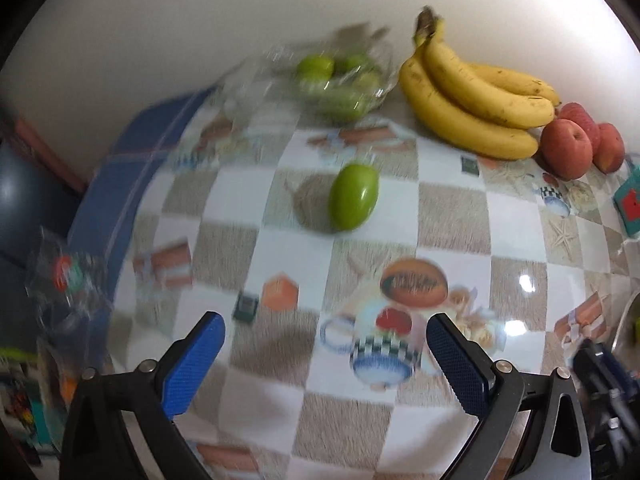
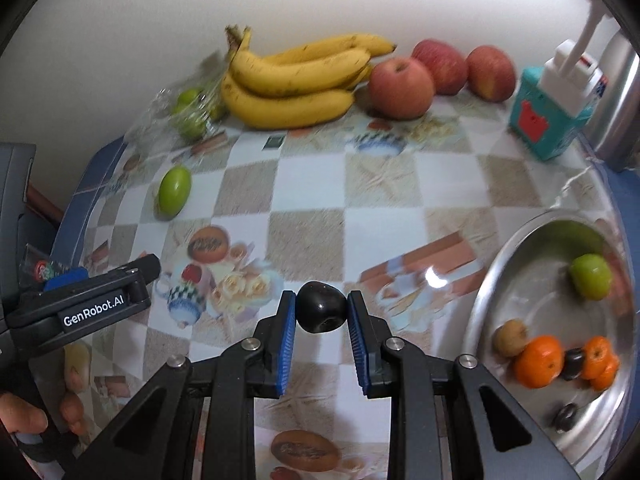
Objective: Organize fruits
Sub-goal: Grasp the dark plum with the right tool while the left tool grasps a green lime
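While my right gripper [image 2: 321, 312] clamped a dark plum [image 2: 321, 307] above the tablecloth [image 2: 306, 184], my left gripper [image 1: 325, 354] stood spread and empty.
I judged the plum bound for the steel bowl [image 2: 496, 264], which held oranges, green fruit and dark plums; a loose green fruit [image 1: 353, 197] lay ahead of the left jaws.

Blue-padded fingers [image 2: 286, 344]; between them black fruit [image 2: 321, 307]. Ahead: yellow bananas [image 2: 296, 80], red apples [image 2: 401, 88], beige-white checked worktop [image 2: 380, 184].
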### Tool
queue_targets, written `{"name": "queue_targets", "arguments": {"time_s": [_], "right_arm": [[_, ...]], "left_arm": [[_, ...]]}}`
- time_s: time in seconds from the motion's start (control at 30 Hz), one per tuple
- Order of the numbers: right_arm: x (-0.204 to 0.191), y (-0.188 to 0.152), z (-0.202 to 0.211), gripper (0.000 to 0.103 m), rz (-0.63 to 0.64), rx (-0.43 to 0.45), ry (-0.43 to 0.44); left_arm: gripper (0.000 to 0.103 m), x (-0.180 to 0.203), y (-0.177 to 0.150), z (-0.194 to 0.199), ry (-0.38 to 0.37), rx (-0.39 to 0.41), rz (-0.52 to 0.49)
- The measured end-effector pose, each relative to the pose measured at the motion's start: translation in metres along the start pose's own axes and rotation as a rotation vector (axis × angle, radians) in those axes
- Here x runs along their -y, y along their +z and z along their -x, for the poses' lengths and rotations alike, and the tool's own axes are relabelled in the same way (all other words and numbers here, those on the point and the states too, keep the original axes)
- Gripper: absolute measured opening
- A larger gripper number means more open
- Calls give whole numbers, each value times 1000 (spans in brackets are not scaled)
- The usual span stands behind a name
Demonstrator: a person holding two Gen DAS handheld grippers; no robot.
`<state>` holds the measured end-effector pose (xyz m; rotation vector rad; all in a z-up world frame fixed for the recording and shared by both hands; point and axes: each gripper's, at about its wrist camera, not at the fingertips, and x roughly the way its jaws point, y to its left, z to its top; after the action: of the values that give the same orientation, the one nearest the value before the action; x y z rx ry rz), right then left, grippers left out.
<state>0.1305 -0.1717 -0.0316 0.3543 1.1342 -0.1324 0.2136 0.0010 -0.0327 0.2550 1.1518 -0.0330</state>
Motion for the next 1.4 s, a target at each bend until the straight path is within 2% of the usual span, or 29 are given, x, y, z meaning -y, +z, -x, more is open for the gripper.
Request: {"name": "queue_targets", "arguments": {"time_s": [0.07, 0.13, 0.23, 0.47, 0.63, 0.83, 1.0, 1.03, 1.27, 1.4], "right_arm": [[7, 6, 4, 27, -8, 18, -17], [13, 11, 7, 27, -20, 31, -21], [22, 18, 8, 27, -35, 47, -26], [41, 32, 6, 27, -76, 63, -26], [45, 34, 2, 27, -84, 57, -30], [48, 34, 0, 27, -96, 49, -30], [49, 35, 2, 27, -97, 53, -24], [49, 35, 2, 27, -99, 53, -23], [53, 35, 4, 27, -117, 53, -11], [54, 34, 5, 27, -125, 49, 2]], "left_arm": [[102, 4, 9, -1, 1, 12, -52], [101, 4, 21, -2, -30, 33, -72], [91, 2, 39, -7, -77, 39, -84], [76, 1, 70, -29, -89, 42, -133], [65, 7, 78, -49, -71, 25, -174], [62, 12, 80, -65, -78, -5, -174], [45, 20, 80, -70, -73, -20, -189], [39, 22, 81, -70, -58, -21, -192], [39, 13, 77, -61, -64, -14, -141], [39, 7, 71, -43, -85, -10, -86]]}}
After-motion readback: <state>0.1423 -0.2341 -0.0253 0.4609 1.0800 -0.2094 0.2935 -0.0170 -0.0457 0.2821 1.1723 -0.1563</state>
